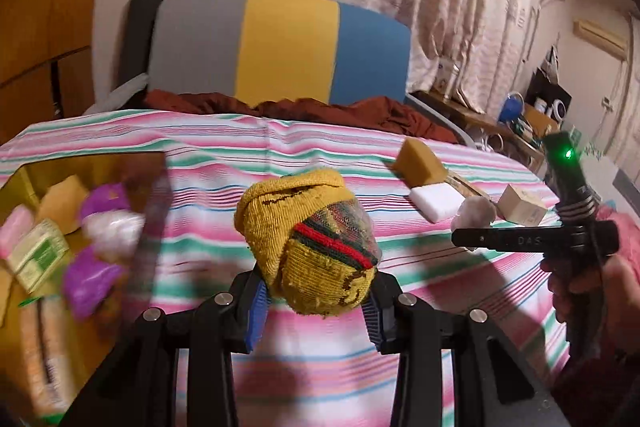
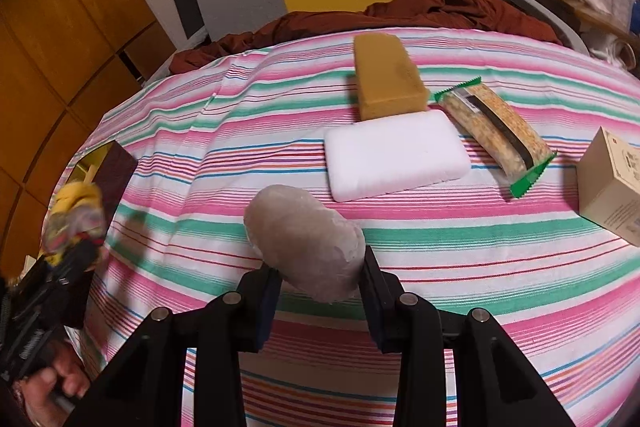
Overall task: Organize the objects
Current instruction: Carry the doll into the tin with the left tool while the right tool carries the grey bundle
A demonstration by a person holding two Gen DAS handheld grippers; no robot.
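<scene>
My left gripper [image 1: 316, 301] is shut on a rolled yellow sock bundle [image 1: 308, 239] with red and green stripes, held above the striped bedspread [image 1: 240, 155]. My right gripper [image 2: 320, 287] is shut on a pale grey-white wrapped bundle [image 2: 304, 239], also held above the bedspread [image 2: 400, 235]. An open cardboard box [image 1: 28, 183] at the left holds purple, white, pink and tan items. In the right wrist view the left gripper and its sock [image 2: 76, 207] show blurred at the far left.
On the bedspread lie a tan sponge [image 2: 386, 79], a white foam block [image 2: 394, 155], a snack bar in a green-edged wrapper [image 2: 496, 131] and a small beige carton [image 2: 612, 183]. A rust-brown cloth [image 2: 400, 11] and a grey-yellow-blue headboard [image 1: 280, 51] are at the back.
</scene>
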